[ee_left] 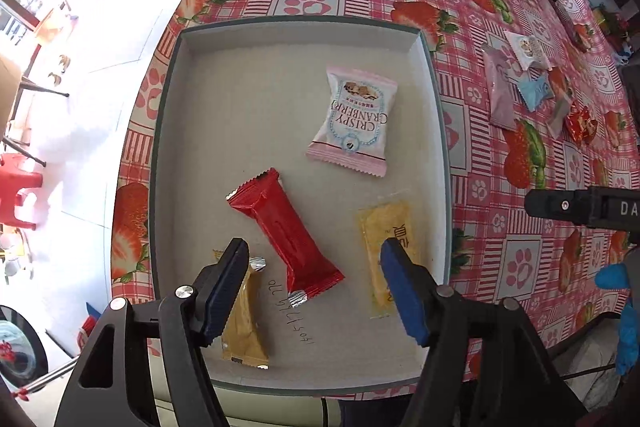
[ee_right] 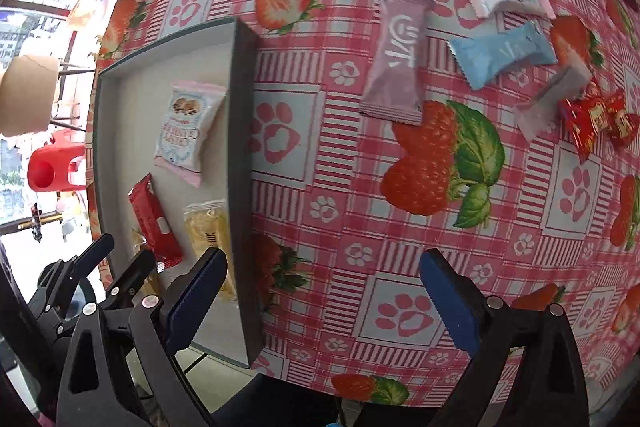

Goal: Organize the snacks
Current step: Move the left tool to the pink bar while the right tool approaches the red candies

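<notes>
Snack packets, 4 of them, lie in the grey tray [ee_left: 168,131]; the left gripper [ee_left: 314,259] hangs open above them, and the right gripper [ee_right: 320,275] is open, empty, over the surface [ee_right: 400,187].

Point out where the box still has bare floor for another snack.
The box is bare along its far wall and down the left side, beyond the cranberry pack and red bar. The near half is crowded: red bar, yellow packet and tan packet lie close together.
</notes>
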Demonstrator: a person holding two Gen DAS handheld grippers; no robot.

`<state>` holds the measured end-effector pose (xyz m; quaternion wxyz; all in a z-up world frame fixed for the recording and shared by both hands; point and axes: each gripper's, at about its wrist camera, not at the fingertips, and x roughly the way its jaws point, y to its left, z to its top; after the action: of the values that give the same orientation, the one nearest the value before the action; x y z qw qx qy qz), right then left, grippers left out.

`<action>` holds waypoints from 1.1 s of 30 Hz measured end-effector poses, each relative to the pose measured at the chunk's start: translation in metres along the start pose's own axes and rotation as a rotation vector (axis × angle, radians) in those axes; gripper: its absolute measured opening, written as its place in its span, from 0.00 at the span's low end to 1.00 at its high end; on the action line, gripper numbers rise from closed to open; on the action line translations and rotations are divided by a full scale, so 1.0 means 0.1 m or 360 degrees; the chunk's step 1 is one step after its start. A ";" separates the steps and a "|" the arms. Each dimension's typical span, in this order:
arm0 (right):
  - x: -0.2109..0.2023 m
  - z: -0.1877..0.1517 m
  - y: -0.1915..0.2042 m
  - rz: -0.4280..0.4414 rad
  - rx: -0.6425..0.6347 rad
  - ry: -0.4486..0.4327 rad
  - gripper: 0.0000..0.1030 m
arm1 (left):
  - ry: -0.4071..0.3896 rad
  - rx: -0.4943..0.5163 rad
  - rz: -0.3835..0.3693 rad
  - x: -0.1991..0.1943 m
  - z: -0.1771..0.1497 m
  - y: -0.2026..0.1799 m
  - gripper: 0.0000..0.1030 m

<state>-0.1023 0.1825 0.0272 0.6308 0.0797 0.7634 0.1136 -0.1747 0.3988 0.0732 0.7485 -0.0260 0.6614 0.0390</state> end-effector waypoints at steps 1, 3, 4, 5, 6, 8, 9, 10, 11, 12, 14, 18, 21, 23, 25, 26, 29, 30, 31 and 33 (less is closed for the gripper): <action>0.01 -0.02 -0.21 0.0006 0.0103 0.0010 0.95 | -0.0003 0.0027 -0.0020 -0.02 0.03 -0.07 0.71; 0.04 -0.07 -0.65 0.0020 0.0315 0.0029 0.95 | -0.0007 0.0084 -0.0064 -0.07 0.11 -0.24 0.72; 0.05 -0.11 -0.86 0.0026 0.0411 0.0037 0.95 | -0.0008 0.0114 -0.0085 -0.09 0.14 -0.32 0.72; 0.06 -0.15 -1.06 0.0032 0.0503 0.0044 0.95 | -0.0008 0.0146 -0.0107 -0.10 0.17 -0.41 0.73; 0.06 -0.18 -1.25 0.0039 0.0588 0.0046 0.95 | -0.0008 0.0179 -0.0129 -0.12 0.18 -0.51 0.73; 0.05 -0.24 -1.58 0.0063 0.0728 0.0042 0.95 | -0.0005 0.0244 -0.0165 -0.14 0.28 -0.73 0.73; 0.03 -0.26 -1.73 0.0083 0.0792 0.0033 0.95 | -0.0004 0.0275 -0.0177 -0.14 0.34 -0.83 0.74; 0.01 -0.27 -1.88 0.0101 0.0851 0.0021 0.95 | -0.0003 0.0303 -0.0185 -0.15 0.39 -0.94 0.74; -0.03 -0.26 -2.00 0.0118 0.0905 0.0004 0.95 | -0.0003 0.0324 -0.0192 -0.14 0.47 -1.03 0.74; -0.06 -0.25 -2.12 0.0139 0.0955 -0.0017 0.95 | -0.0002 0.0337 -0.0200 -0.13 0.54 -1.13 0.75; -0.14 -0.20 -2.32 0.0181 0.1029 -0.0063 0.95 | 0.0003 0.0353 -0.0210 -0.09 0.70 -1.30 0.76; -0.31 0.00 -2.61 0.0269 0.1130 -0.0163 0.95 | 0.0067 0.0340 -0.0187 0.15 1.02 -1.54 0.76; -0.38 0.16 -2.77 0.0336 0.1208 -0.0230 0.95 | 0.0119 0.0290 -0.0165 0.36 1.21 -1.63 0.76; -0.39 0.26 -2.85 0.0389 0.1268 -0.0257 0.95 | 0.0142 0.0249 -0.0146 0.48 1.31 -1.66 0.76; -0.38 0.36 -2.94 0.0451 0.1331 -0.0277 0.95 | 0.0154 0.0216 -0.0129 0.58 1.39 -1.67 0.76; -0.37 0.41 -2.99 0.0480 0.1366 -0.0285 0.95 | 0.0156 0.0204 -0.0118 0.63 1.43 -1.67 0.76; -0.34 0.53 -3.06 0.0521 0.1442 -0.0303 0.95 | 0.0167 0.0167 -0.0086 0.75 1.50 -1.67 0.76; -0.33 0.59 -3.08 0.0517 0.1446 -0.0304 0.95 | 0.0173 0.0156 -0.0081 0.79 1.52 -1.68 0.76; -0.34 0.66 -3.07 0.0511 0.1439 -0.0298 0.95 | 0.0181 0.0151 -0.0073 0.83 1.53 -1.69 0.76; -0.29 0.71 -2.92 0.0495 0.1422 -0.0293 0.95 | 0.0193 0.0152 -0.0042 0.91 1.54 -1.71 0.76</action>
<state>-0.0207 -0.1010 -0.0377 0.5753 0.4659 0.6576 -0.1402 0.0041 0.2444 -0.0002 0.7078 -0.0014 0.7064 -0.0042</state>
